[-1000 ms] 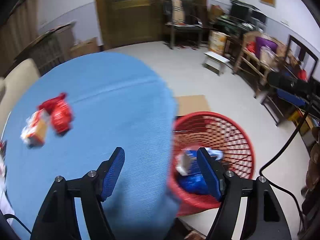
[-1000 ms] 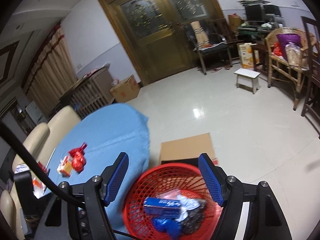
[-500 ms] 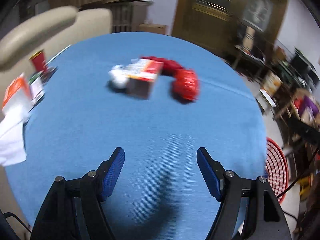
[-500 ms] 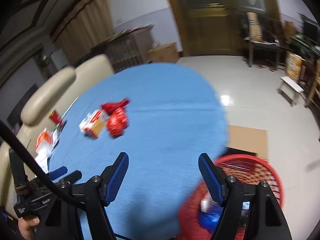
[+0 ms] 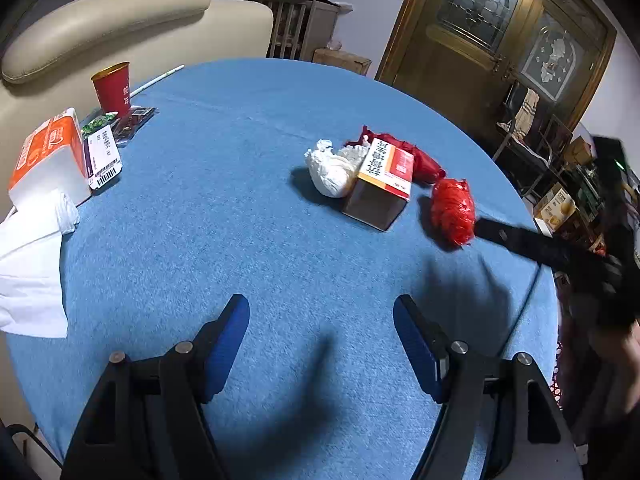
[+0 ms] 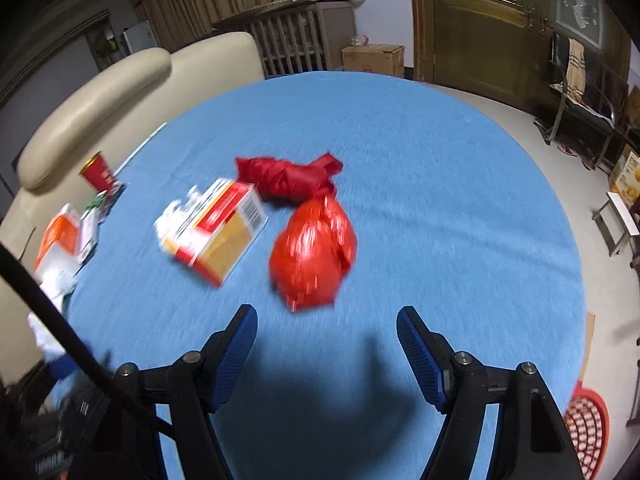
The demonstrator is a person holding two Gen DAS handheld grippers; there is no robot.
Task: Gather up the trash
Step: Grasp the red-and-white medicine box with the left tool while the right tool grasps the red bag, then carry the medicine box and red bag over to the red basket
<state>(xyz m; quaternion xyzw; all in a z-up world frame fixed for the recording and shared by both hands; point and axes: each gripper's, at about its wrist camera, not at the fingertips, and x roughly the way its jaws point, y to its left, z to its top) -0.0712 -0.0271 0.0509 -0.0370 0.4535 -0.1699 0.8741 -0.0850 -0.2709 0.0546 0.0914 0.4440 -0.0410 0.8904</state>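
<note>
A crumpled red plastic bag (image 6: 314, 254) lies on the blue-covered round desk (image 6: 440, 184), just ahead of my right tongs (image 6: 326, 350), whose blue-padded jaws stand apart with nothing between them. Just behind it a second, twisted red bag (image 6: 286, 176) lies on the cloth; the two seem to touch, though blur keeps me from being sure. To the left of both lies an opened red, white and yellow carton (image 6: 212, 230) on its side. From my left tongs' view the carton (image 5: 380, 186) has its open dark end turned toward me, with a wad of white paper (image 5: 332, 168) pressed against its left side, the twisted red bag (image 5: 416, 160) behind it and the crumpled red bag (image 5: 454, 210) just to its right. My left tongs (image 5: 320, 340) also hang over bare blue cloth, jaws apart and empty, well short of the pile. A dark, blurred finger of my right tongs (image 5: 520, 240) reaches in from the right edge, its tip beside the crumpled bag. At the desk's far left edge stand a red paper cup (image 5: 112, 88), an orange and white tissue pack (image 5: 48, 160) with loose white tissues (image 5: 32, 264) trailing toward me, and a labelled packet (image 5: 104, 152). A cream sofa (image 5: 120, 28) sits behind the desk. A red mesh basket (image 6: 586, 428) shows at the lower right, on the floor beyond the desk's edge.
</note>
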